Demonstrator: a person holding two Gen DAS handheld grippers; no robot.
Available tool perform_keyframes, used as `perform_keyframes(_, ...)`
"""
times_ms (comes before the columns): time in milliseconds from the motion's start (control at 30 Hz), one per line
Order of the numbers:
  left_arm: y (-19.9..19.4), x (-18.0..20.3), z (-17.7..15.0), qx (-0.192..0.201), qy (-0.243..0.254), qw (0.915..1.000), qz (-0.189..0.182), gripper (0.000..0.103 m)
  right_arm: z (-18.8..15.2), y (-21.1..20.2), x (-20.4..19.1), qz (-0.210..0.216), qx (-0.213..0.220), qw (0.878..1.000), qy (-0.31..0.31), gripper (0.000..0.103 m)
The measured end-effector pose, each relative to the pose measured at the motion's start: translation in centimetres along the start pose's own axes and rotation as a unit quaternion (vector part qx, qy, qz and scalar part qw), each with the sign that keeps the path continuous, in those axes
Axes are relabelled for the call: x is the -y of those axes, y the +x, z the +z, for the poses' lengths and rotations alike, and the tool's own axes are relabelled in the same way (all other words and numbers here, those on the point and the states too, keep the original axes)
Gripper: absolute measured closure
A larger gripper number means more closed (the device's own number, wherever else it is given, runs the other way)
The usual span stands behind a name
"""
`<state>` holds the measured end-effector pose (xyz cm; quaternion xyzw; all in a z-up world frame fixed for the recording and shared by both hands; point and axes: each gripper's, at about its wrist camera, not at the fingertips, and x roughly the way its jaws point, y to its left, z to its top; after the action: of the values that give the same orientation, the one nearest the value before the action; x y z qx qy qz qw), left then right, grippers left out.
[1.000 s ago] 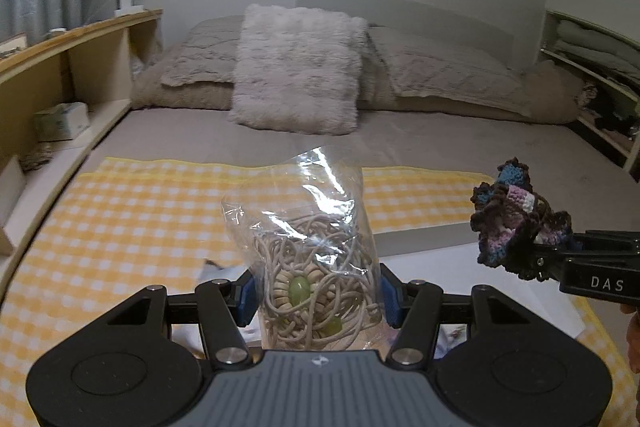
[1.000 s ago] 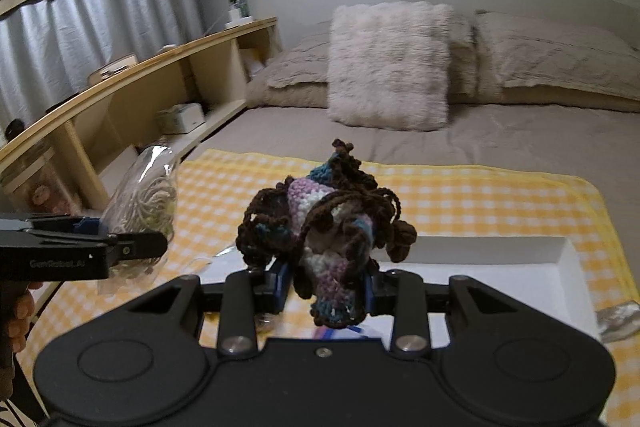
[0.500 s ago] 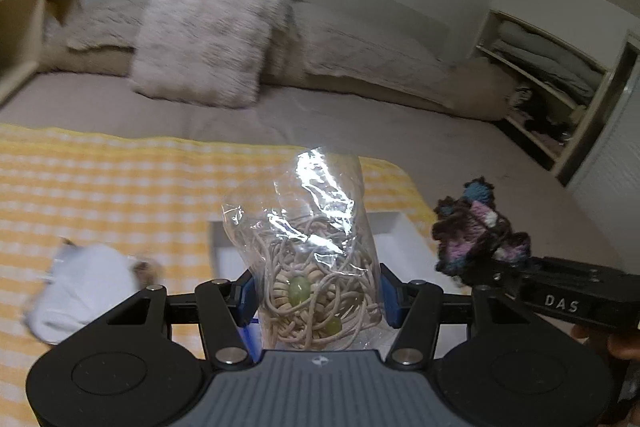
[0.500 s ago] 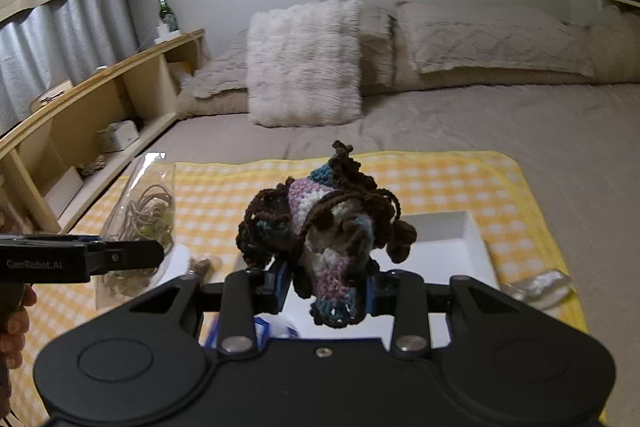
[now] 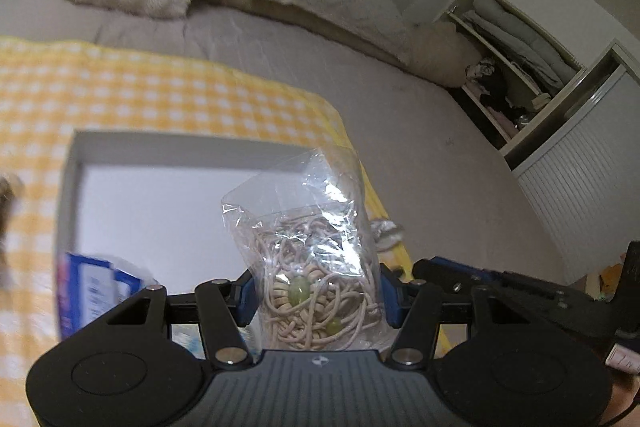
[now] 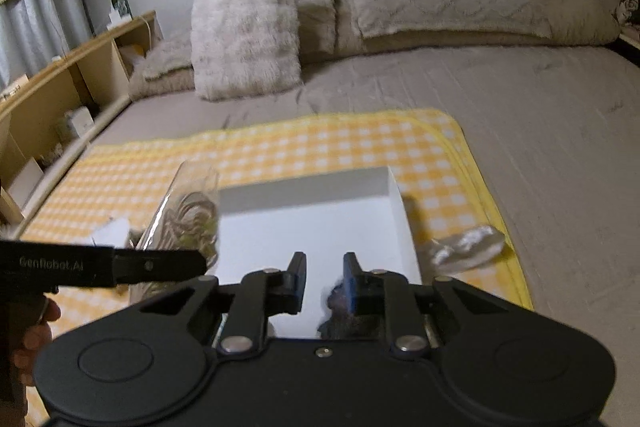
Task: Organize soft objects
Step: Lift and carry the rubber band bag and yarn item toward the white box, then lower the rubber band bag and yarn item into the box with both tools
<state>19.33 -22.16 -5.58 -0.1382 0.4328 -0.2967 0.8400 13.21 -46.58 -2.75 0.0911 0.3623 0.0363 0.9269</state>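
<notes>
My left gripper (image 5: 316,293) is shut on a clear plastic bag of cream cord with green beads (image 5: 312,259) and holds it over the white box (image 5: 160,203). The bag also shows in the right wrist view (image 6: 188,219), at the box's left edge. My right gripper (image 6: 324,279) is open and empty over the white box (image 6: 320,219). The dark crocheted yarn piece (image 6: 344,319) lies in the box just below its right finger, mostly hidden by the gripper body.
The box sits on a yellow checked cloth (image 6: 280,143) on a grey bed. A blue-and-white packet (image 5: 96,291) lies in the box's near left corner. A crumpled silvery wrapper (image 6: 468,245) lies right of the box. Pillows (image 6: 246,35) are at the back, wooden shelves (image 6: 60,79) on the left.
My right gripper opened and let go of the crocheted piece, which dropped into the box. My left gripper moved right with the bag, over the box.
</notes>
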Motion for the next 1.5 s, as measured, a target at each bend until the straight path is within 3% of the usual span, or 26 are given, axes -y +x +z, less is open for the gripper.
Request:
perform_keyframes(400,6.7,-0.1,-1.8,-0.053,-0.064,0.9965,-0.011,0.045,-0.8,1.9,2.4,-0.015,-0.049,0.999,-0.008,0.083)
perform_keyframes(700,10.4,0.0,-3.6,-0.086,-0.040,0.9939,0.056,0.044,-0.2,5.0,3.2,-0.007,-0.061,0.997,0.037,0.083)
perform_keyframes(867,10.1,0.3,-3.8,-0.087,-0.022,0.9945,0.054,0.026,0.2,7.8,2.9,-0.003,-0.074,0.996,0.049,0.081)
perform_keyframes(933,10.0,0.5,-3.7,-0.087,-0.018,0.9949,0.046,0.025,0.1,8.8,2.5,-0.009,-0.083,0.996,0.036,0.080)
perform_keyframes(1067,9.5,1.6,-3.4,-0.095,0.012,0.9943,0.049,0.029,0.0,10.3,2.2,-0.024,-0.098,0.995,0.016,0.079)
perform_keyframes(1267,8.2,3.1,-3.3,-0.095,0.082,0.9898,0.068,0.044,-0.8,11.9,2.6,-0.054,-0.153,0.987,-0.008,0.078)
perform_keyframes(1500,8.9,1.8,-3.3,-0.111,0.057,0.9889,0.081,0.049,-2.1,10.5,4.1,-0.029,-0.187,0.982,0.007,0.078)
